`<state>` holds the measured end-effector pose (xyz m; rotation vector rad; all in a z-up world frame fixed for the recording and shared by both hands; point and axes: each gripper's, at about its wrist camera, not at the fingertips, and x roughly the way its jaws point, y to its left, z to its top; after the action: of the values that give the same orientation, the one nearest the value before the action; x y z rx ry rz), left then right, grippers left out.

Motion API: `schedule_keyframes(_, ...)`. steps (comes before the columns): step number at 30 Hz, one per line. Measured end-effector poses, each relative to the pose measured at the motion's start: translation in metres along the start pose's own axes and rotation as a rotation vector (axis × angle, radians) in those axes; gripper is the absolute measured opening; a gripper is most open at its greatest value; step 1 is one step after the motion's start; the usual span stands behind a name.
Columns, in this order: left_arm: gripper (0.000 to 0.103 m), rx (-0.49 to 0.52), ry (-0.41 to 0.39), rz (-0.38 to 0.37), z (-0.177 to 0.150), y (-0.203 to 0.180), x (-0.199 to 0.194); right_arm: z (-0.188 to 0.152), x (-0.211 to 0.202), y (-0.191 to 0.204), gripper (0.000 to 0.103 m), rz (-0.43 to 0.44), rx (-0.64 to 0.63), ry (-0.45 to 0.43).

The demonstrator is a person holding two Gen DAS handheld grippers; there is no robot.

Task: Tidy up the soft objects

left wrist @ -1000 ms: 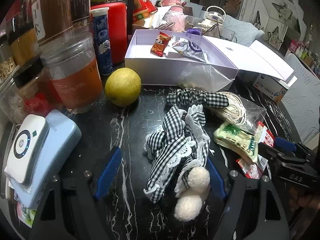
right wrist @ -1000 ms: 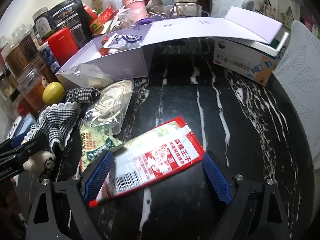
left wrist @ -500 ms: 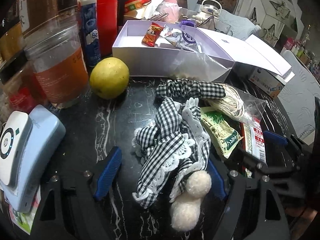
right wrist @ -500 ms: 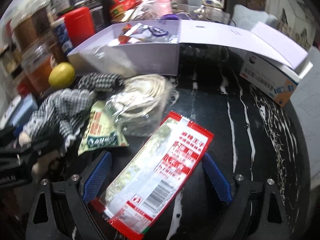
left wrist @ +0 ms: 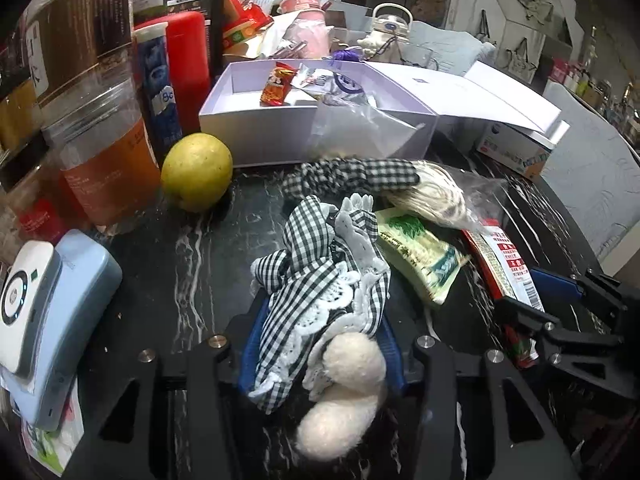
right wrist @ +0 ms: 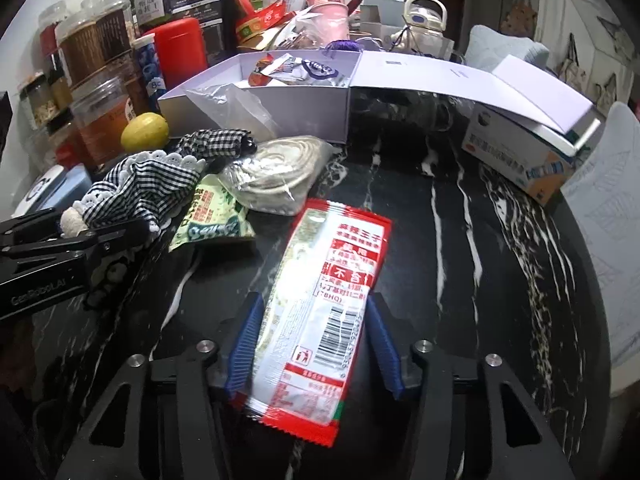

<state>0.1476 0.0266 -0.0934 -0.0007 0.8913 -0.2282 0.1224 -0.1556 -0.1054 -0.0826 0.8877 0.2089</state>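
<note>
Both our tongs pinch soft goods on the black marble table.
Our left gripper, jaws just closed, squeezes the black-and-white checked cloth doll; our right gripper, likewise just closed, nips the red-edged plastic snack packet.

Both cameras sit just behind their grippers, close above the black table, looking down and forward. The left view lies left of the right one. Both share the white box at the far side.
</note>
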Motion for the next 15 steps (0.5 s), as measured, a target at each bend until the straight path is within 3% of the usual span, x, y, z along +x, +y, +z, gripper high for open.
schedule_keyframes(11, 0.049, 0.03, 0.063, -0.079, -0.031, -0.023, -0.026, -0.032, -0.028, -0.021, 0.051, -0.005, -0.005, 0.037)
schedule_keyframes(15, 0.05, 0.039, 0.07, -0.06, -0.035, -0.03, -0.027, -0.038, -0.033, -0.025, 0.057, -0.025, 0.009, 0.048)
